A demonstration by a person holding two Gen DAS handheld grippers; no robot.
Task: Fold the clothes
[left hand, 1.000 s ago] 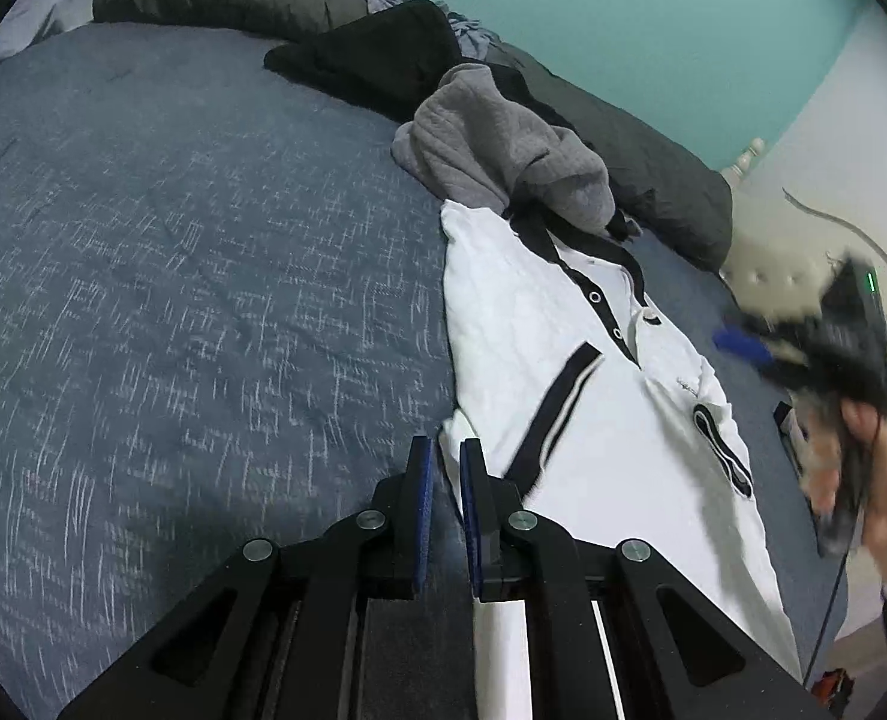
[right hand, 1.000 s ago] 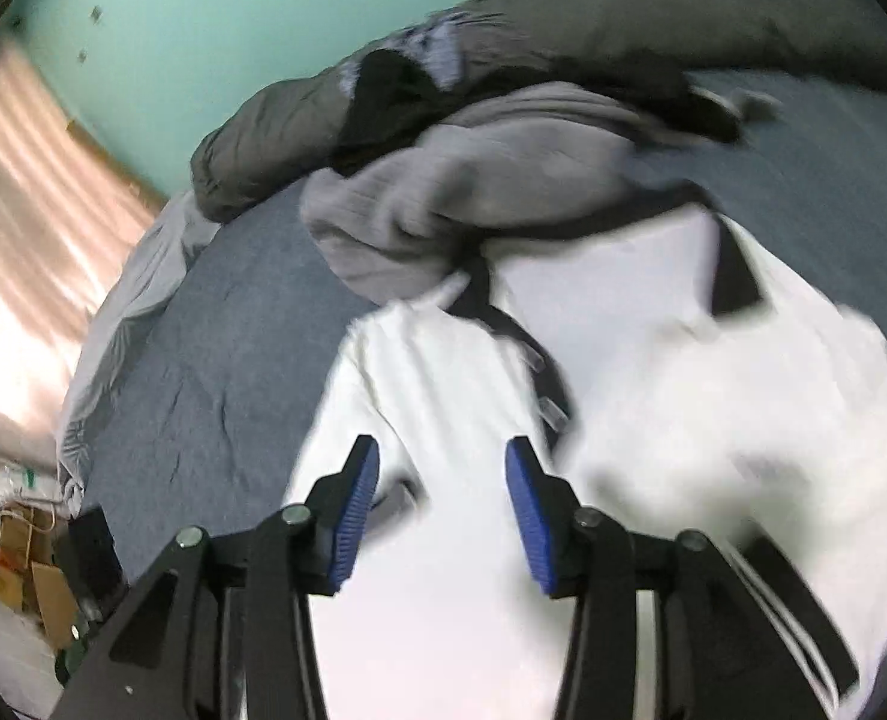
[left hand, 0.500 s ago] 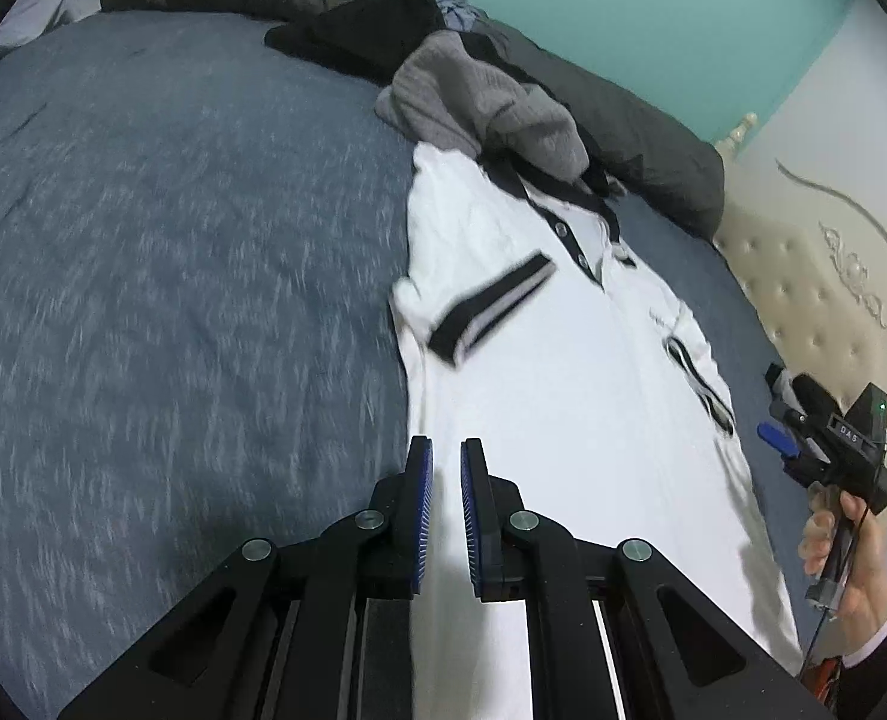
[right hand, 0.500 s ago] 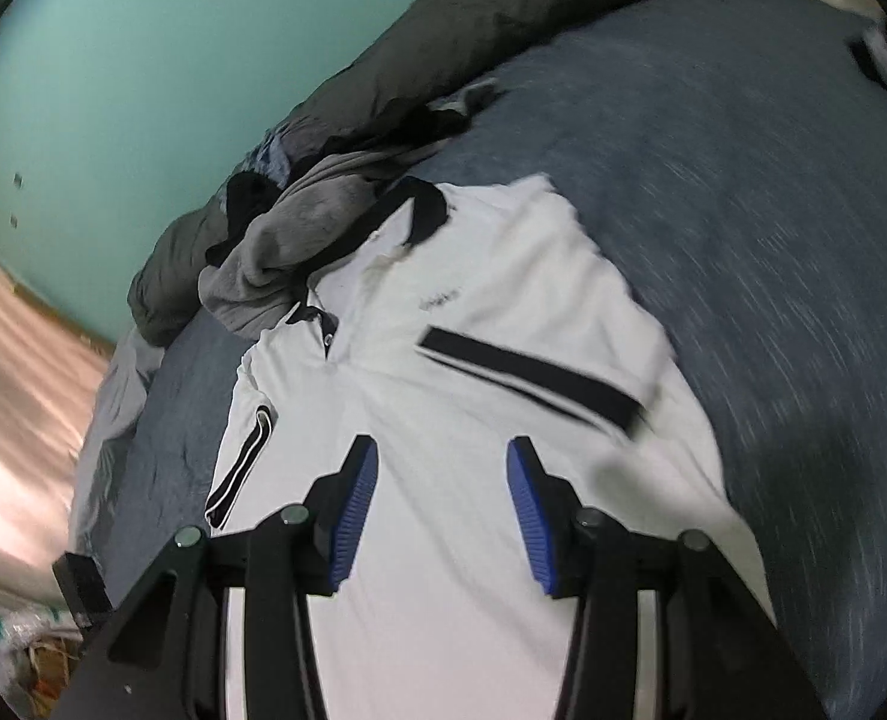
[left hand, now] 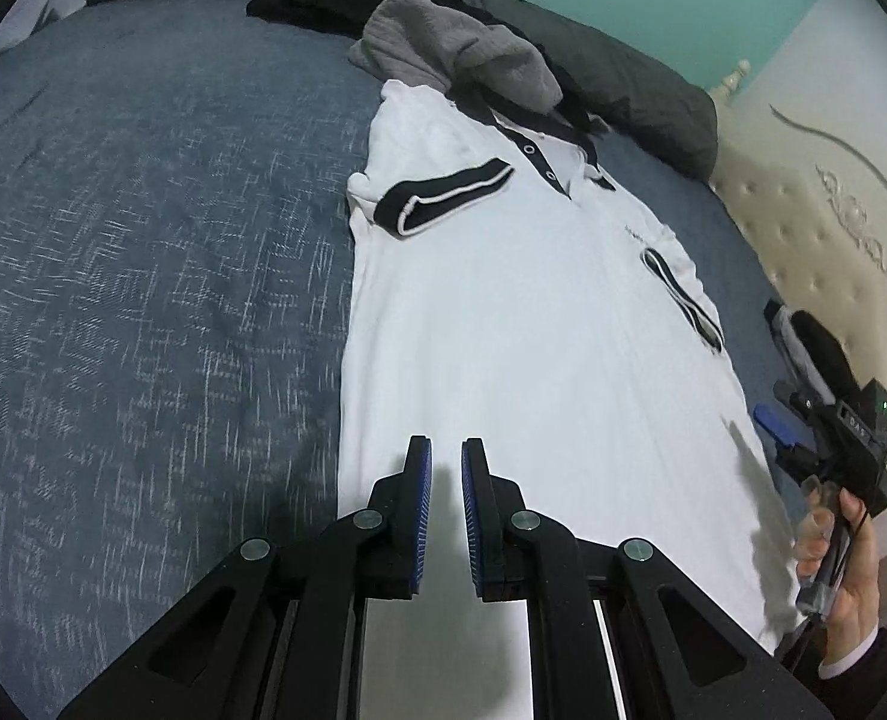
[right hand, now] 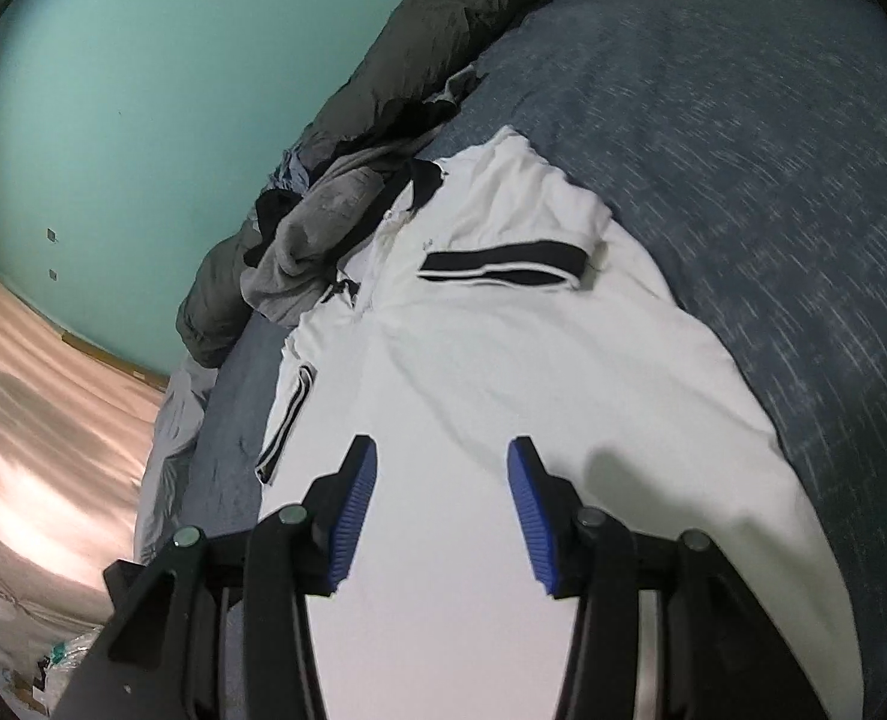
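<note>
- White short-sleeved polo shirt (left hand: 503, 312) with black collar and black-banded cuffs: flat, face up, on blue-grey woven bed cover (left hand: 143, 240), collar toward grey knit garment (left hand: 461, 48) and dark quilt (left hand: 623, 90) at far edge.
- Both sleeves already turned in over the chest: one black cuff (left hand: 443, 198) near the placket, the other (left hand: 683, 300) along the opposite side.
- Left hand-held gripper (left hand: 446, 480): blue pads nearly together, a thin slit between, nothing clamped, hovering over the lower hem zone near the shirt's left edge.
- Right hand-held gripper (right hand: 440, 480): pads well apart, empty, above the lower body of the shirt; also visible in a person's hand (left hand: 845, 570) at the shirt's other side.
- Likely next step: bottom-up fold.
- For a clean fold: spread the narrow left pads first, pinch both hem corners through one fabric layer only, lift evenly, carry toward the collar, keep side edges aligned, avoid dragging the tucked sleeves loose.
</note>
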